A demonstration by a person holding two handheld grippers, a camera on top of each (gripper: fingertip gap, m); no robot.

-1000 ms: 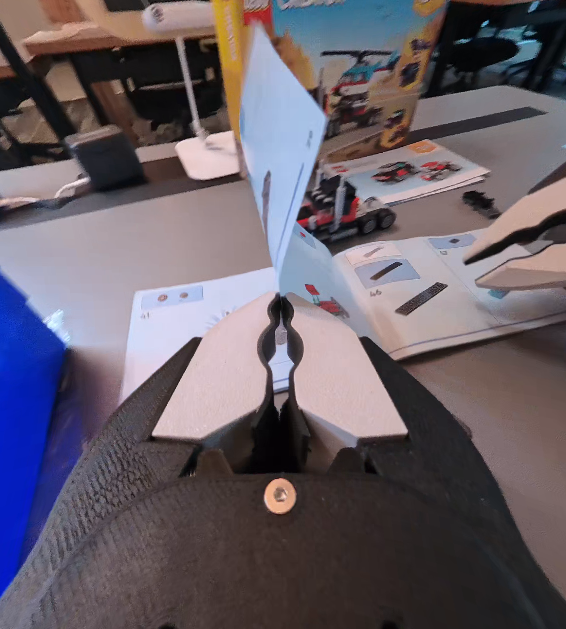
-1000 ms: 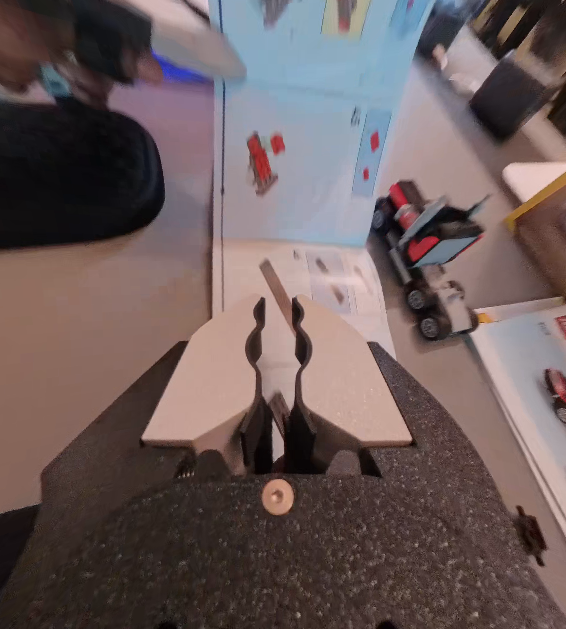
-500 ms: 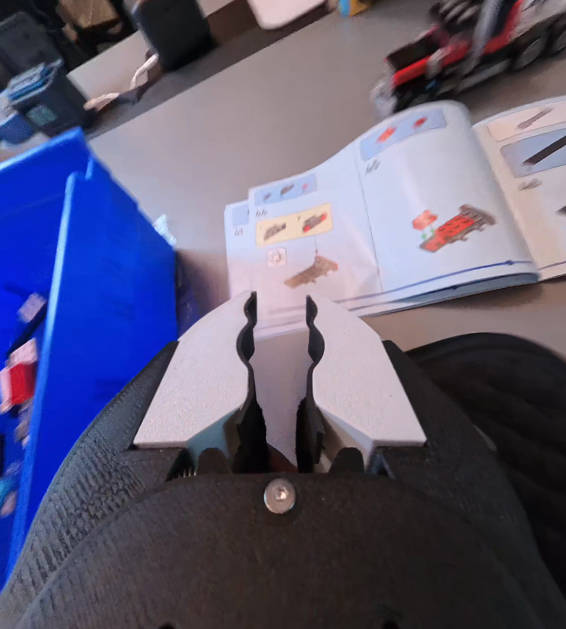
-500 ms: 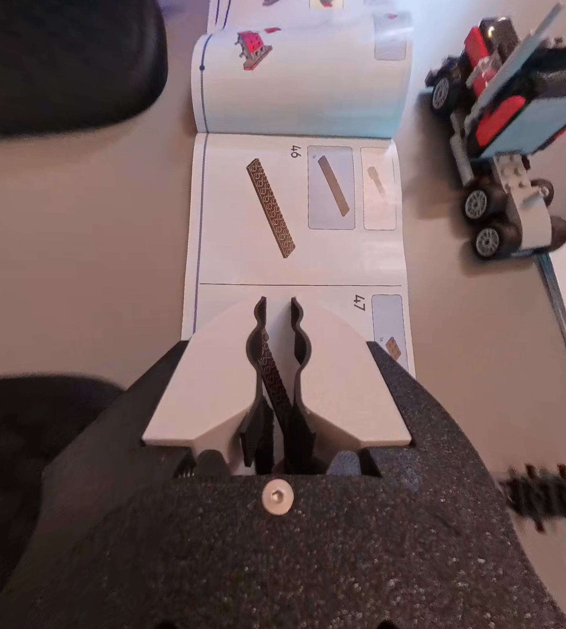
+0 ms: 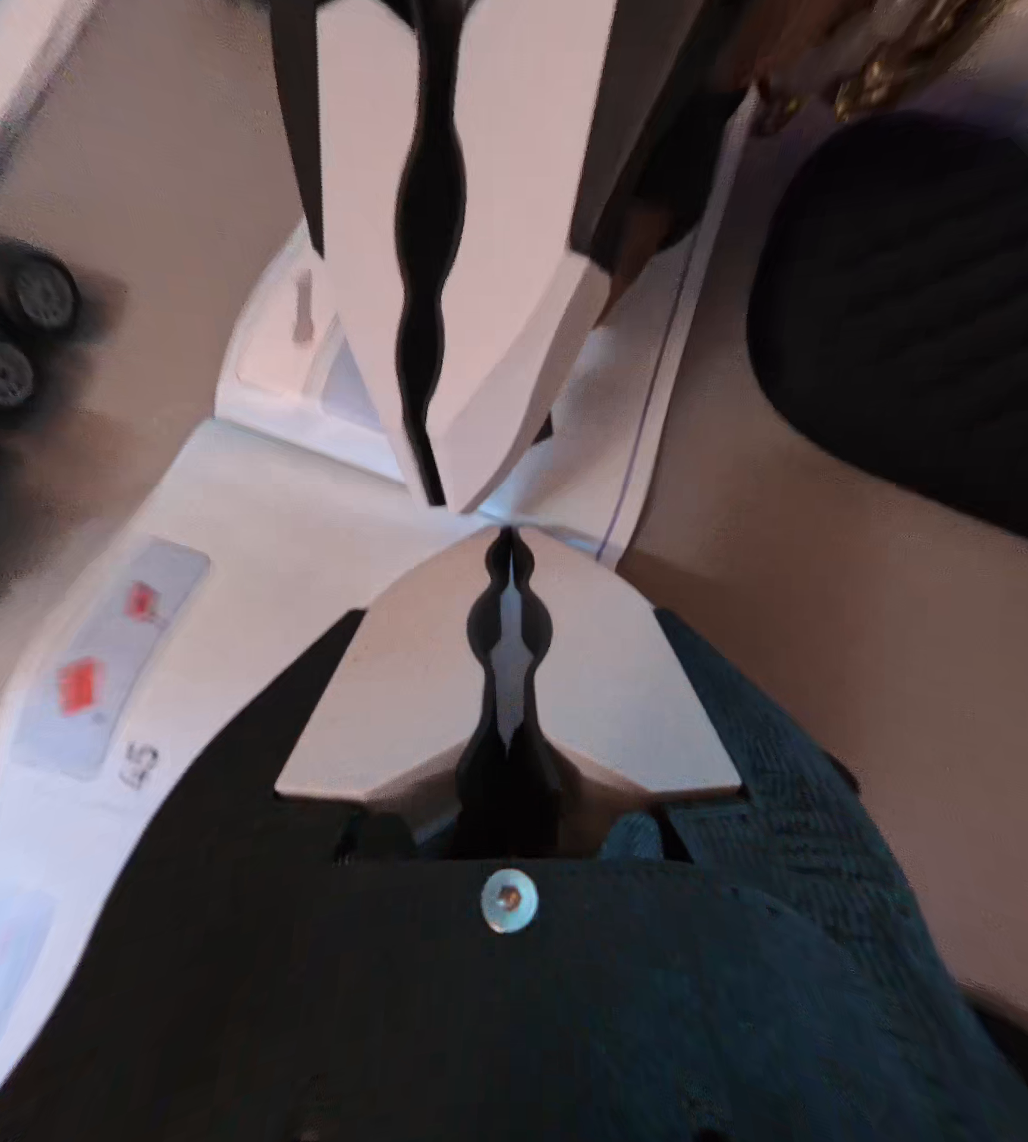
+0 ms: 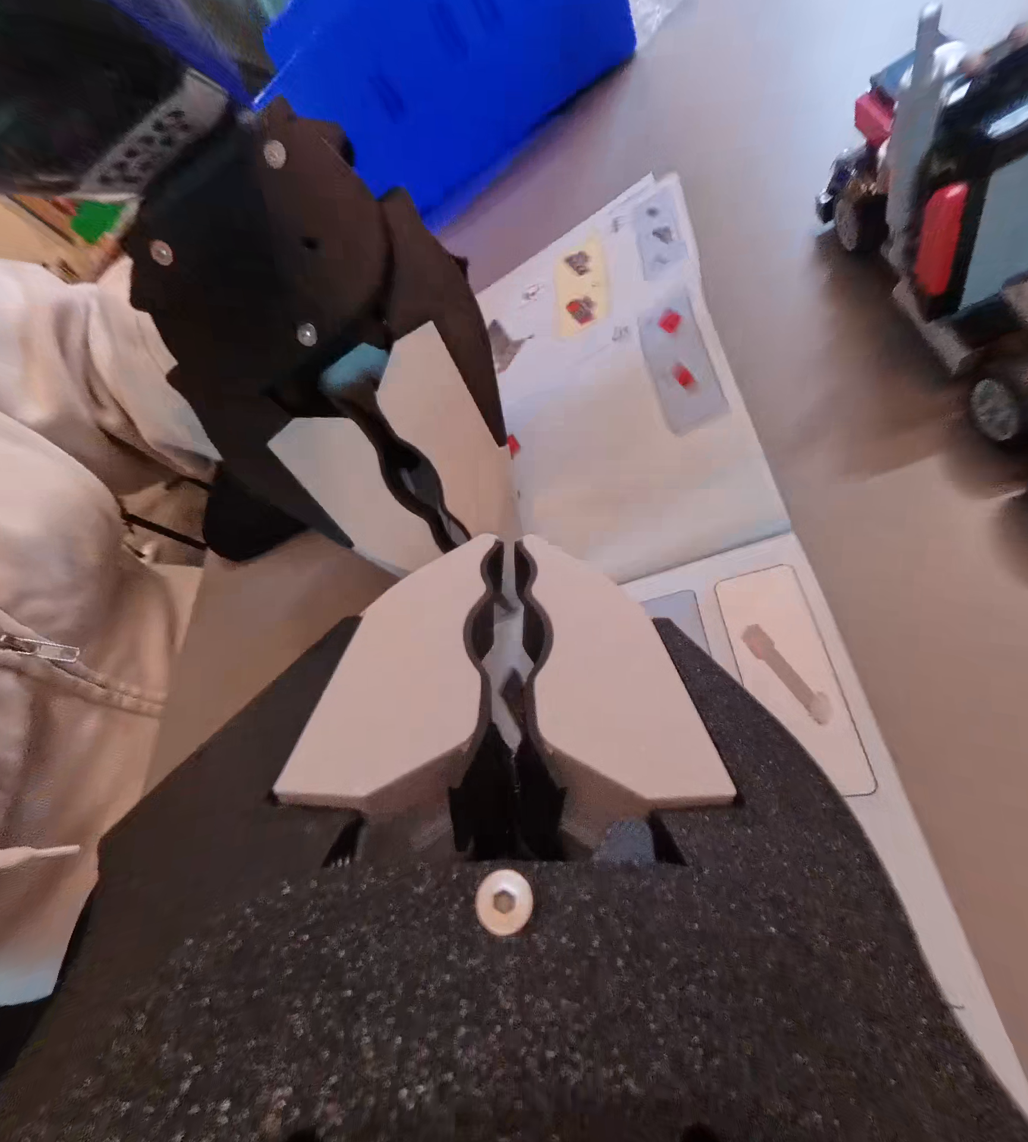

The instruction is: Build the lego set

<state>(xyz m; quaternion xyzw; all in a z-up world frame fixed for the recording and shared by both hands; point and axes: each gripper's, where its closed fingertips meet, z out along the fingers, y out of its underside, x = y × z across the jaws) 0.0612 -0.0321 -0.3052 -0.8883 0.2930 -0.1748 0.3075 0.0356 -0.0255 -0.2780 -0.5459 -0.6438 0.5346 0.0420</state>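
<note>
The open instruction booklet lies on the grey table. My left gripper is shut at the booklet's fold, with a thin white page edge between its tips. My right gripper comes in from the top, shut, almost tip to tip with it. In the right wrist view my right gripper is shut on a page that stands edge-on above the booklet. The left gripper meets it from the upper left. The partly built red, black and grey truck stands at the right; its wheels show blurred.
A blue bin stands beyond the booklet. A person's light jacket fills the left of the right wrist view. A black padded object lies on the table to the right of the booklet.
The left gripper was open half a second ago near the blue bin and is now shut at the booklet's fold. The right gripper has swung round and shut to meet it tip to tip.
</note>
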